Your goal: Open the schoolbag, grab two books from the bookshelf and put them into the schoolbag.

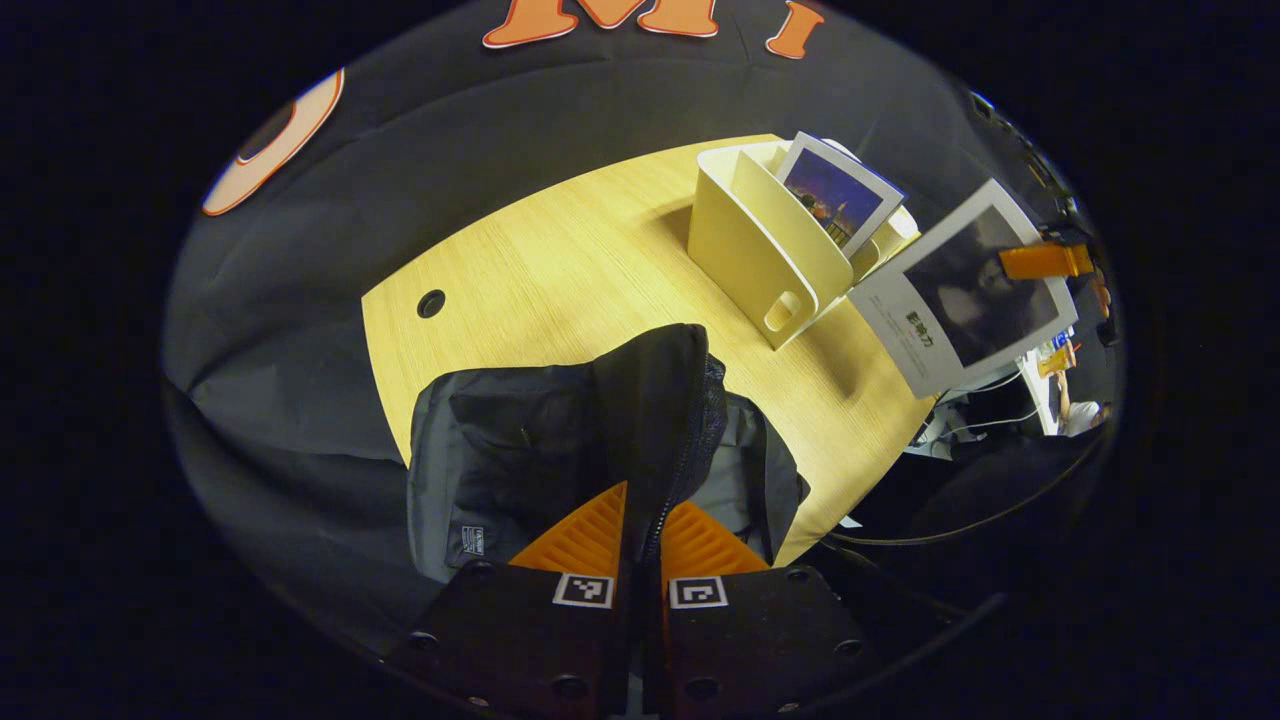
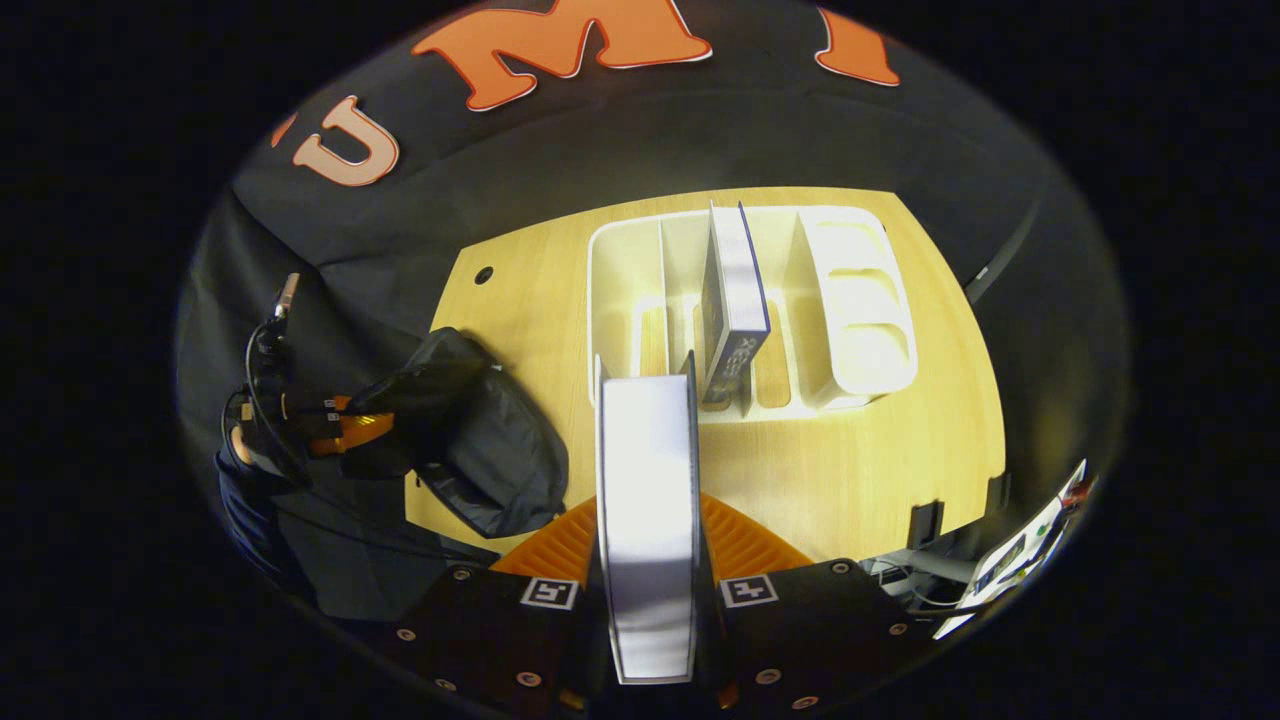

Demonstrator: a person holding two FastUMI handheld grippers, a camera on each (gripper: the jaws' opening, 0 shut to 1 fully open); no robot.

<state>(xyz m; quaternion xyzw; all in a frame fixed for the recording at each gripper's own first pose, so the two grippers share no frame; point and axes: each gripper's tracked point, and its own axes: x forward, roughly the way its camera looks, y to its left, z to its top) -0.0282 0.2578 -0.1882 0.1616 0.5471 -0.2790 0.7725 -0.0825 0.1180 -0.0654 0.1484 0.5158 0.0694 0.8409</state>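
A dark schoolbag (image 1: 520, 450) lies at the near edge of the wooden table (image 1: 560, 270). My left gripper (image 1: 640, 520) is shut on the bag's raised flap (image 1: 655, 400), beside the zipper, and holds it up. The cream bookshelf (image 1: 750, 250) stands on the table with one book (image 1: 838, 195) leaning in a slot. My right gripper (image 2: 648, 510) is shut on a second book (image 2: 648, 500), held edge-on above the table in front of the bookshelf (image 2: 850, 300). The left gripper view shows that book (image 1: 965, 290) in the air to the right of the shelf. The schoolbag (image 2: 480, 440) sits to the left in the right gripper view.
A round cable hole (image 1: 431, 303) is in the table's far left part. Black cloth surrounds the table. Cables and equipment (image 2: 1010, 560) lie beyond the table's right edge. A person's hand and sleeve (image 2: 260, 470) hold the left gripper (image 2: 340, 425) at the bag.
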